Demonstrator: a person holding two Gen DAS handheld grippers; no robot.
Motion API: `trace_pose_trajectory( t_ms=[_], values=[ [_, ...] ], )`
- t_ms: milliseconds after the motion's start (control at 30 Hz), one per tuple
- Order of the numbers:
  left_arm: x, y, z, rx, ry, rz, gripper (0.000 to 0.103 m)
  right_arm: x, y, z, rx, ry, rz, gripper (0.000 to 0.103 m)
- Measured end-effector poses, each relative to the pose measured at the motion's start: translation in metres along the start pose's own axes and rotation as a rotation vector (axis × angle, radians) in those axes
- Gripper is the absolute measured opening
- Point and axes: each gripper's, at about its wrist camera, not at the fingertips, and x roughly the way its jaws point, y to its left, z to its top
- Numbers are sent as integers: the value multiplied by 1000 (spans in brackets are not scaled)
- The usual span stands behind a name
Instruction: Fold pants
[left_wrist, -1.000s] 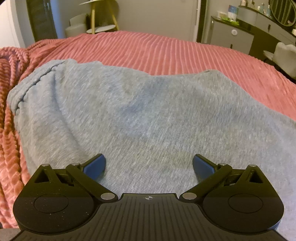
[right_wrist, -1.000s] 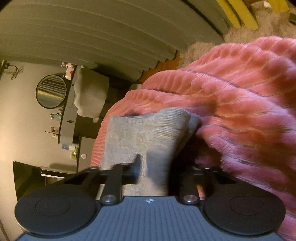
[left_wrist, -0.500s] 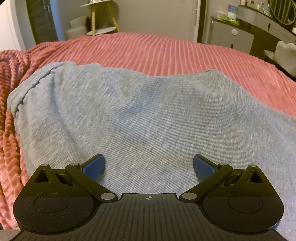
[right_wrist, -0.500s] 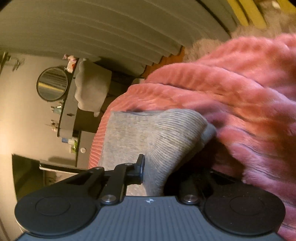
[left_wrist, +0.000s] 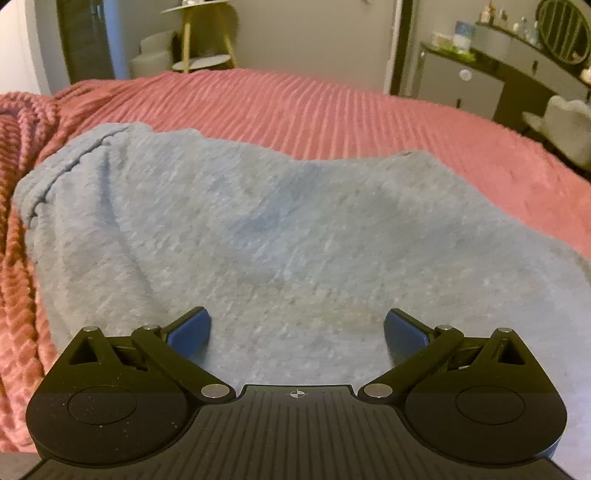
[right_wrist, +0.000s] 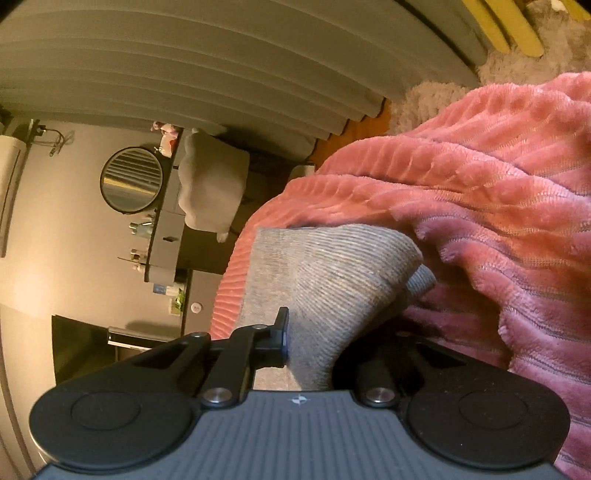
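Flat ribbed pink bedspread (left_wrist: 332, 110) open toward twelve o'clock beyond grey knit pants (left_wrist: 258, 240), bunched pink folds (right_wrist: 498, 221) crowding three o'clock, grey dresser (left_wrist: 461, 88) at two o'clock

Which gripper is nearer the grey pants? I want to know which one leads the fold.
Right. The right gripper is shut on a bunch of the grey pants; the left gripper hovers over them, jaws open.

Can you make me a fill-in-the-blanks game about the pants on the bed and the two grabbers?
1. The grey pants lie on a ribbed ____ blanket.
2. The left gripper has its jaws ____ above the pants.
3. The right gripper is ____ on a fold of the pants.
4. The mirror on the wall has a ____ shape.

Missing words: pink; open; shut; round
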Motion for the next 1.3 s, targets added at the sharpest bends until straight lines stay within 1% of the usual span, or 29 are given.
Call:
trace_pose_trajectory(
  t_ms=[167, 200, 300, 333, 433, 500, 567, 600, 667, 767, 800, 833, 867, 933, 1000, 1033, 1067, 1100, 1133, 1167, 1200, 1233, 1267, 1300],
  values=[
    [-13, 0, 0, 8, -61, -32, 103, -2, 12, -1, -41, -6, 23, 11],
    [-15, 0, 0, 12, -69, -37, 103, 0, 13, -1, -47, -10, 1, 11],
    [-16, 0, 0, 22, -63, -56, 103, 5, 9, 0, -54, -8, -121, 11],
    [-16, 1, 0, 25, -62, -60, 103, 5, 7, 1, -48, -13, -150, 11],
    [-19, 3, -1, 21, -69, -72, 103, 3, 8, -2, -15, -37, -187, 11],
    [-22, 7, 0, 10, -73, -84, 103, 4, 15, -5, -27, -55, -218, 11],
    [-26, 10, -1, 1, -71, -91, 103, 3, 37, -12, -102, -75, -254, 11],
    [-28, 11, -1, -7, -70, -94, 103, 3, 52, -17, -157, -84, -255, 11],
    [-34, 17, -1, -35, -69, -108, 103, 0, 88, -33, -297, -91, -224, 11],
    [-46, 27, -2, -80, -89, -142, 103, -5, 151, -76, -578, -82, -155, 11],
    [-50, 30, -3, -90, -97, -151, 103, -6, 177, -103, -714, -60, -113, 11],
    [-54, 32, -4, -95, -103, -161, 103, -7, 196, -129, -825, -37, -72, 11],
    [-57, 34, -4, -96, -108, -168, 103, -8, 209, -153, -906, -9, -30, 11],
    [-62, 37, -7, -98, -115, -173, 103, -9, 229, -222, -1102, 93, 64, 12],
    [-64, 42, -9, -105, -123, -183, 103, -3, 226, -286, -1272, 198, 99, 13],
    [-64, 44, -9, -110, -117, -187, 103, 3, 218, -317, -1344, 257, 94, 13],
    [-62, 46, -10, -118, -105, -191, 103, 14, 202, -354, -1427, 341, 69, 13],
    [-61, 47, -11, -123, -96, -196, 103, 24, 184, -383, -1492, 425, 45, 13],
    [-59, 48, -12, -125, -90, -200, 103, 32, 169, -402, -1533, 499, 14, 14],
    [-58, 48, -13, -124, -87, -201, 103, 30, 155, -424, -1619, 443, -9, 16],
    [-55, 48, -13, -120, -81, -203, 103, 24, 154, -436, -1702, 393, -6, 16],
    [-52, 47, -14, -121, -69, -209, 103, 22, 157, -441, -1756, 390, -19, 15],
    [-49, 47, -13, -123, -55, -219, 103, 22, 161, -439, -1754, 403, -17, 15],
    [-46, 47, -12, -124, -45, -232, 103, 21, 164, -431, -1722, 429, -13, 13]
  ],
)
